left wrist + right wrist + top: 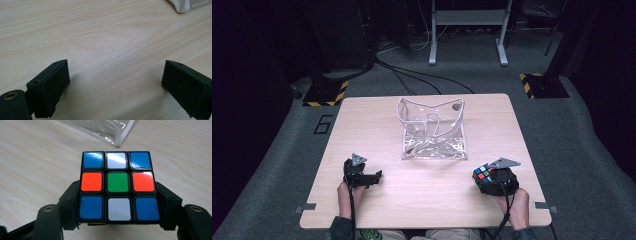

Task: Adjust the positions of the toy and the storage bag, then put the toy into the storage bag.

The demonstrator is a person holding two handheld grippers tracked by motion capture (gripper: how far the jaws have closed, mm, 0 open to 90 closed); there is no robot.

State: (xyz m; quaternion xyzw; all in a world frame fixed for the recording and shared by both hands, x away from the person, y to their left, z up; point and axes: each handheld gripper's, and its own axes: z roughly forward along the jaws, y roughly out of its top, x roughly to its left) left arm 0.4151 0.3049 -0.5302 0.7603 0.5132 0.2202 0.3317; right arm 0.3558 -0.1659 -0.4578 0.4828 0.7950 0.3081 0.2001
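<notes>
Right now the wooden table [422,185] spreads under both my hands; the clear plastic pouch [433,129] stands open near its middle, well ahead of me; my right gripper [493,179] sits near the table's right front edge with its jaws clamped on either side of the puzzle cube [117,186], which faces up at its camera; my left gripper [115,82] rests near the left front, jaws spread wide over bare wood.
</notes>
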